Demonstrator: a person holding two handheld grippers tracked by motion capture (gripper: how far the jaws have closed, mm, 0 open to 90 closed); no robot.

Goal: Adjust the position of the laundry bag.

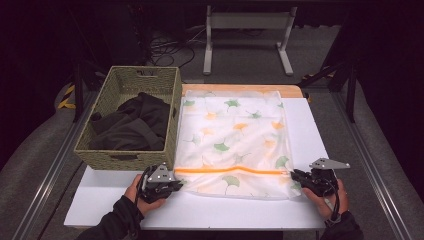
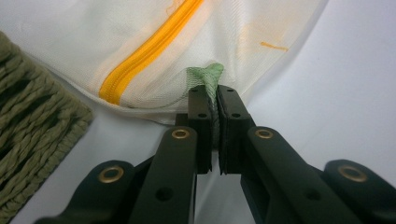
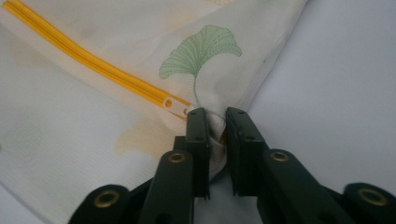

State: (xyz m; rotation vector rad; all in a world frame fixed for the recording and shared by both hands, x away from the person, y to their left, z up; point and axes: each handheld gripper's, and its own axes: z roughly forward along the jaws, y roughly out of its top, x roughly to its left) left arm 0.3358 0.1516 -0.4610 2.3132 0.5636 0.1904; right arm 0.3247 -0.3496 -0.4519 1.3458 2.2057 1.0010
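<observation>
A white mesh laundry bag (image 1: 235, 145) printed with green and orange leaves lies flat on the white table (image 1: 310, 130), just beside a woven basket (image 1: 117, 90) of dark clothes (image 1: 135, 125) at its 9 o'clock, with an orange zipper (image 1: 230, 171) running across its near end. The left gripper (image 1: 176, 184), at the bag's 7 o'clock corner, has its jaws pressed together on a bunched fold of the mesh (image 2: 208, 77). The right gripper (image 1: 295, 175), at the bag's 5 o'clock corner, pinches the cloth right at the zipper's end (image 3: 175, 103), its jaws nearly together with fabric caught between them
</observation>
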